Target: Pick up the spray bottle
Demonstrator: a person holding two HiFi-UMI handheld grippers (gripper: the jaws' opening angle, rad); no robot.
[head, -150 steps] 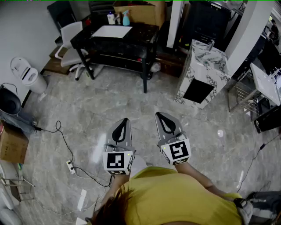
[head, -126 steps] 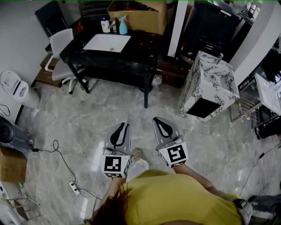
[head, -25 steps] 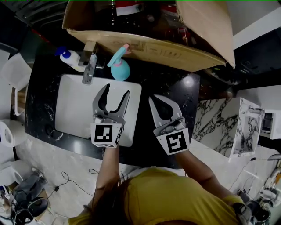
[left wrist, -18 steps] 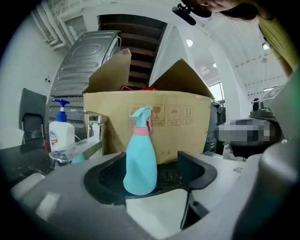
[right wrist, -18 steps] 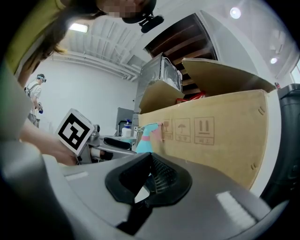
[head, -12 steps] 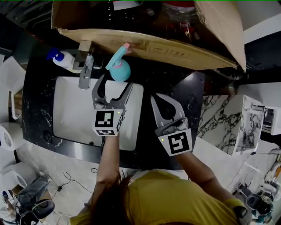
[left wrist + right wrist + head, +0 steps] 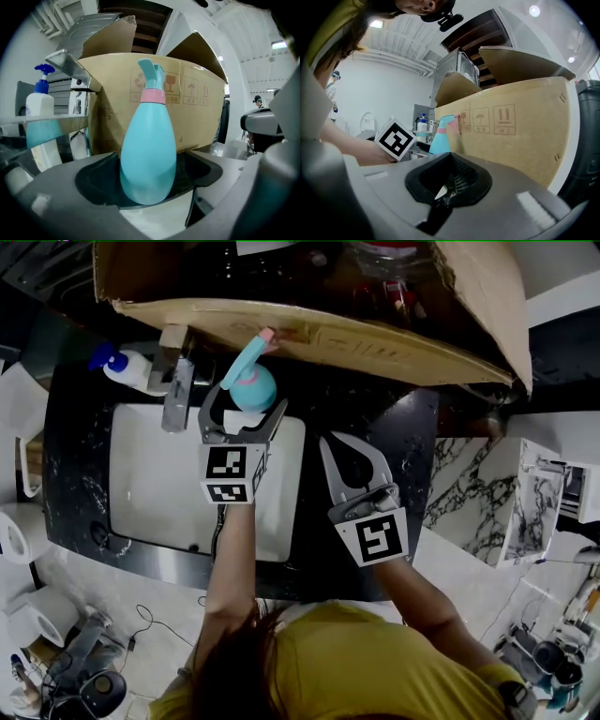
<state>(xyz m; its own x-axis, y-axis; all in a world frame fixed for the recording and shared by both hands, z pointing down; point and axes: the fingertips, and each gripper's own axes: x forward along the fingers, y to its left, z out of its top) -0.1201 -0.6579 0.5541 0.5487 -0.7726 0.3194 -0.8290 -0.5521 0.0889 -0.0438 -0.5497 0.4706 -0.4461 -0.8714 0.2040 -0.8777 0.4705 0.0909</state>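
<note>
Bottle base: hidden behind my left jaws' rim in the left gripper view.
Bottle point(image 7: 251, 385): teal, upright on the dark counter between sink point(image 7: 150, 474) and box point(image 7: 375, 334); whether its nozzle touches the box, I can't tell.
Left gripper point(image 7: 247, 401): jaws just been opening, now spread wide, bottle between them, pads not pressing.
Right gripper point(image 7: 328, 439): jaws closed together, empty.
Left arm: stretched out over the sink.

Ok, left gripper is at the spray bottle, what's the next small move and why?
Probably ease the left gripper slightly forward. Its fingers have just been opening and stand wide; the upright spray bottle sits centred at their mouth, untouched, so closing now might catch only its near side.
</note>
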